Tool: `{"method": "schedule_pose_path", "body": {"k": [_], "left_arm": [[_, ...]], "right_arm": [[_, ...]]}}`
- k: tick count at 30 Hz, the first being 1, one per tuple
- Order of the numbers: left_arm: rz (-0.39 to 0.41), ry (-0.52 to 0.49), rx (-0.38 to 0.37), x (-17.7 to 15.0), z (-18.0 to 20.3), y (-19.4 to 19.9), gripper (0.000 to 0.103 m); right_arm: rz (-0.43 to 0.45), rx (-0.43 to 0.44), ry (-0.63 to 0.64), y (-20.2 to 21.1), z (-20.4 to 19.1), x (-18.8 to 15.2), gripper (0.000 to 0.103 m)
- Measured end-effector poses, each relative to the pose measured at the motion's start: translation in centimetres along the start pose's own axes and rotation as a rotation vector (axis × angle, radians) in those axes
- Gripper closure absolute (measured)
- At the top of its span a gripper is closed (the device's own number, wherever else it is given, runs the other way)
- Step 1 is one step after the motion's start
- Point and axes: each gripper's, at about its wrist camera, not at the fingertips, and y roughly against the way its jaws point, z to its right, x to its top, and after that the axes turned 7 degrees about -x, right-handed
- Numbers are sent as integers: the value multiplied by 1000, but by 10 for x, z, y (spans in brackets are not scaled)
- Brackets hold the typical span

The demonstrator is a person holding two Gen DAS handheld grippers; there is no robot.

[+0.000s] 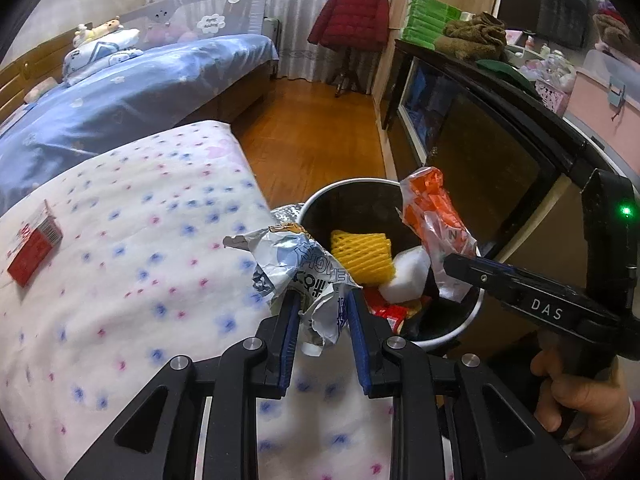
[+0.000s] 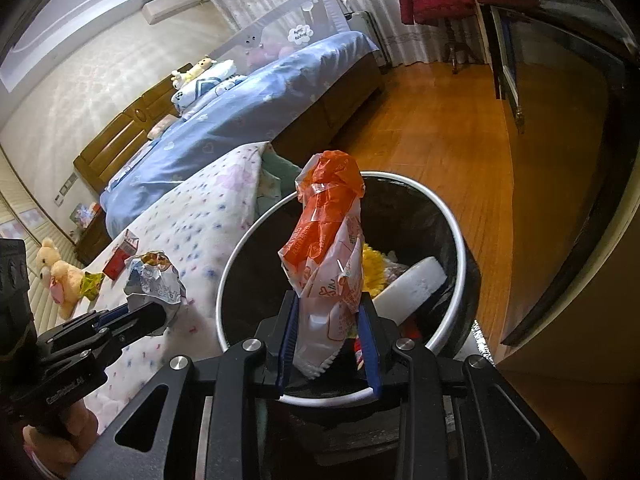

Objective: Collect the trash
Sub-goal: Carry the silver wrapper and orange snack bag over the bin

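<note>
Bin bottom is mostly hidden: the trash bin (image 2: 400, 178) has a black liner, and my own frame cuts off its near rim in the right wrist view. Red scraps low in the bin are too jumbled to identify. The printing on both wrappers is unreadable from here.

My left gripper (image 1: 322, 308) has its jaws clamped narrow on a crumpled silver-blue wrapper (image 1: 288, 260). The wrapper sticks up and out past the tips, over the near edge of the floral quilt (image 1: 120, 264), just left of the bin rim. It looks short of the opening, though fisheye makes that hard to call.

My right gripper (image 2: 330, 320) has its jaws pinched on an orange-and-white wrapper (image 2: 326, 248). It stands upright above the tips, directly over the bin mouth.

Already inside the bin: a yellow foam net (image 1: 362, 256) and a white foam block (image 1: 404, 276), touching each other.

A red box (image 1: 34, 244) lies far left on the quilt, well apart from both grippers. A teddy bear (image 2: 56, 272) and a small yellow-green packet (image 2: 91, 282) sit beyond it, partly blocked by my left gripper.
</note>
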Motion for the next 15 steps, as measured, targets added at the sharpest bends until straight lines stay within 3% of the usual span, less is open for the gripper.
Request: {"method": "schedule_pose_path", "body": {"k": [15], "left_arm": [[-27, -27, -9, 10, 15, -29, 79]], "right_arm": [[-16, -12, -9, -6, 12, 8, 74]]}}
